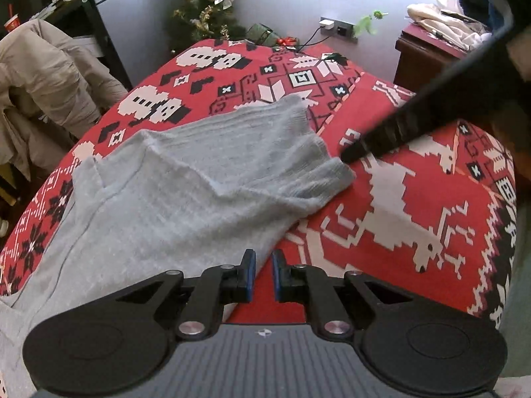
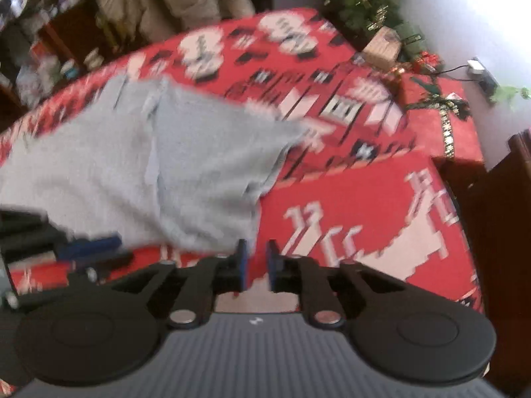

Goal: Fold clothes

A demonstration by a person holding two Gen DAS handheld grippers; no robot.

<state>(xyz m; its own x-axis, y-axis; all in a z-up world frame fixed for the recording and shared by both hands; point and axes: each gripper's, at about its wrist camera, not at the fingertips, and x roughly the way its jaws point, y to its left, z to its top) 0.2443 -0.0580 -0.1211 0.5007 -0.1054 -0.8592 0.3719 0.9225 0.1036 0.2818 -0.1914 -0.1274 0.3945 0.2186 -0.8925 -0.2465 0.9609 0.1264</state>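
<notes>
The left hand-held gripper [image 1: 264,277] hovers low over the near edge of the grey garment [image 1: 186,185], its 2 blue-padded fingers [image 1: 249,272] a narrow gap apart with nothing between them; the cloth's hem lies just ahead and to the left of that gap. The right hand-held gripper [image 2: 255,265] likewise stands slightly parted and empty, with the garment's [image 2: 149,169] near corner just beside its left finger, though that view is blurred. In the left wrist view the right tool's black finger [image 1: 381,139] reaches down to the garment's far-right corner, touching or almost touching it; I cannot tell which.

The garment lies flat on the red patterned cover [image 1: 415,205], which seems to dress a bed or counter. Its long axis runs from the near left away toward the far right, so most of the cloth sits left of both grippers. By my judgement the left one is nearer the hem and the right one nearer the free corner, which suits a fold carried leftward over the body.

Beyond the garment, bare cover, then a beige jacket [image 1: 39,86] on a chair to its left and a decorated Christmas tree [image 1: 207,6] behind it by the wall. A dark wooden cabinet [image 1: 428,56] stands beyond the garment's right. Nothing lies on the cloth to obstruct a fold.
</notes>
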